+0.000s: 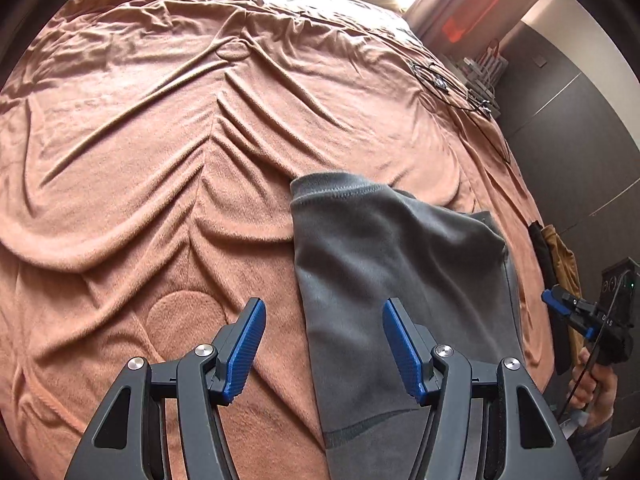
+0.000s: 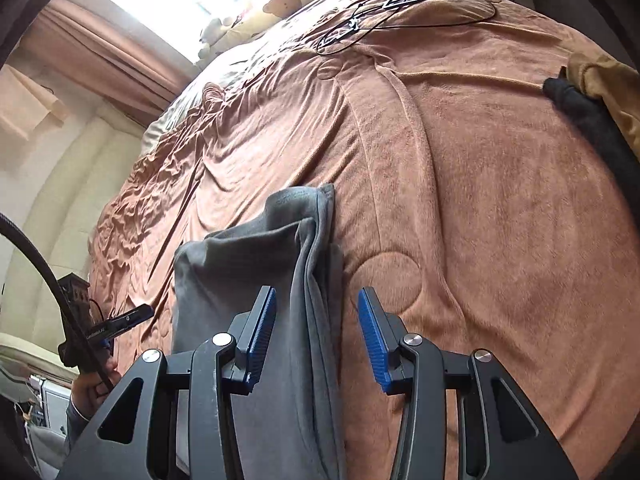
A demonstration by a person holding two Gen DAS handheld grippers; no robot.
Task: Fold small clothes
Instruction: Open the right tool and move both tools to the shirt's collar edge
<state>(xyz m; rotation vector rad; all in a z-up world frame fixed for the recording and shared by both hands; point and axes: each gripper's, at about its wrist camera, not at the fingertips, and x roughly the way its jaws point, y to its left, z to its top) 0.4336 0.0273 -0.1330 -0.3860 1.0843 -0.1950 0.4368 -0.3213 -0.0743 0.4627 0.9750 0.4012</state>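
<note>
A grey fleece garment [image 1: 400,264] lies folded lengthwise on the brown blanket [image 1: 160,140], its hem toward the far end. My left gripper [image 1: 324,308] hovers open over the garment's left edge, with nothing pressed between the blue pads. In the right wrist view the same garment [image 2: 248,280] shows stacked layers along its right side. My right gripper [image 2: 316,296] stands open above that layered edge, pads clear of the cloth. Each view catches the other gripper at its margin: the right gripper [image 1: 560,304] held by a hand [image 1: 592,380], and the left gripper [image 2: 132,318].
A black garment [image 2: 588,120] and a mustard one [image 2: 604,80] lie at the bed's right edge. A black cable [image 2: 360,24] loops near the head of the bed, beside plush toys [image 2: 280,4]. Dark wardrobe doors [image 1: 580,120] stand to the right.
</note>
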